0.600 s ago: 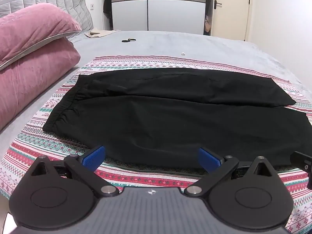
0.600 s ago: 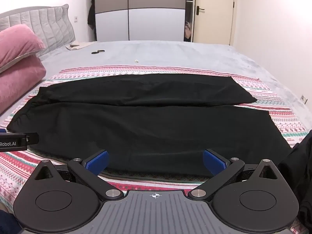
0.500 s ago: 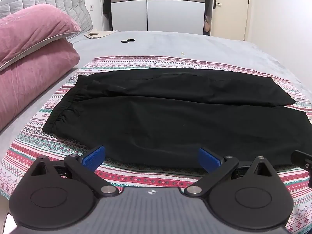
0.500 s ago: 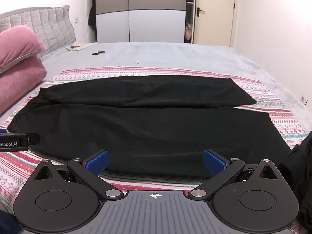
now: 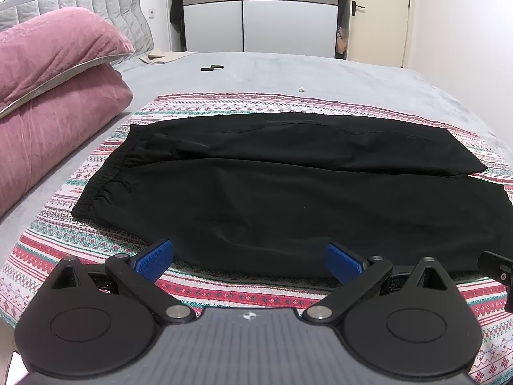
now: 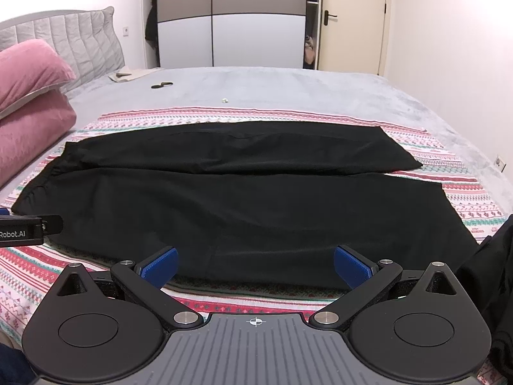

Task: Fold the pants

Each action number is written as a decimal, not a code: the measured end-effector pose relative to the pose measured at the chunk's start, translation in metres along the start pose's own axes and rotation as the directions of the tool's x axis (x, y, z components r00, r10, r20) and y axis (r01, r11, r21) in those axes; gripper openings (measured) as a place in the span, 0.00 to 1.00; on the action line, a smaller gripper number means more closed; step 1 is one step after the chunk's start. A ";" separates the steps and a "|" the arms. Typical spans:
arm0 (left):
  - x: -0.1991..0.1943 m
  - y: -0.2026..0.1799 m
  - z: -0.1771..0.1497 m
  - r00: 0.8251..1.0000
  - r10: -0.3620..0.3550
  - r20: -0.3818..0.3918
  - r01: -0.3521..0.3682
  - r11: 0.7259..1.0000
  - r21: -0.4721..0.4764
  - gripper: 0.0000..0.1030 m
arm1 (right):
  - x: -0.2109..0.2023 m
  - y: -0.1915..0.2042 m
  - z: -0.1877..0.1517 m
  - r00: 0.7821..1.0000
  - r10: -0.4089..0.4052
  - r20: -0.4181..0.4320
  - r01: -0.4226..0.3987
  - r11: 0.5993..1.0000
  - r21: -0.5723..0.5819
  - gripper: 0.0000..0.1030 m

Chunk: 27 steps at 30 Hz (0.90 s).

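Note:
Black pants lie flat on a striped patterned blanket, waistband at the left, the two legs running right, one behind the other. They also show in the right wrist view. My left gripper is open and empty, hovering just before the near edge of the pants. My right gripper is open and empty, at the near edge further right. Each gripper's side shows at the other view's edge.
Two pink pillows are stacked at the left by the grey headboard. The grey bed holds a small black item and a beige cloth at the back. Another dark garment lies at the right edge.

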State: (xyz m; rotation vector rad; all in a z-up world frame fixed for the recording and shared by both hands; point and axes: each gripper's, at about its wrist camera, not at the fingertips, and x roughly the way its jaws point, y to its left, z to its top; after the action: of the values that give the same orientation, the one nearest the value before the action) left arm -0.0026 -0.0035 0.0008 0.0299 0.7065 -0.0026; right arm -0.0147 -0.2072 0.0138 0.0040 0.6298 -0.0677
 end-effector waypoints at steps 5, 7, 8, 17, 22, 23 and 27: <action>0.001 0.004 0.000 1.000 0.003 0.031 -0.004 1.000 0.006 1.00 | 0.000 -0.004 0.001 1.000 -0.019 0.003 0.019 1.000 0.002 1.00; 0.003 0.006 -0.001 1.000 0.000 0.028 0.000 1.000 0.002 1.00 | 0.000 -0.007 0.001 1.000 -0.030 0.004 0.030 1.000 0.010 1.00; 0.004 0.007 -0.001 1.000 -0.002 0.023 0.002 1.000 -0.003 1.00 | 0.000 -0.008 0.001 0.999 -0.036 0.004 0.036 0.999 0.013 1.00; 0.008 0.024 0.002 0.999 0.007 0.033 -0.005 0.998 -0.061 1.00 | 0.004 -0.016 0.000 0.998 -0.066 -0.007 0.066 0.998 0.011 1.00; 0.011 0.033 0.001 1.000 -0.025 0.011 0.026 0.991 -0.130 1.00 | 0.005 -0.019 -0.002 0.997 -0.071 -0.014 0.071 0.997 0.007 1.00; 0.011 0.036 0.002 1.000 -0.024 0.009 0.025 0.991 -0.135 1.00 | 0.006 -0.019 -0.002 0.997 -0.071 -0.013 0.071 0.997 0.006 1.00; 0.014 0.048 0.001 0.999 -0.038 -0.008 0.036 0.987 -0.155 1.00 | 0.008 -0.022 -0.003 0.998 -0.070 -0.009 0.070 0.998 0.008 1.00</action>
State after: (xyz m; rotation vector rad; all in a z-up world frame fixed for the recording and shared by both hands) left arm 0.0093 0.0443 -0.0061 -0.1325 0.7168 0.0167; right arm -0.0114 -0.2295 0.0073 -0.0098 0.6388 -0.1381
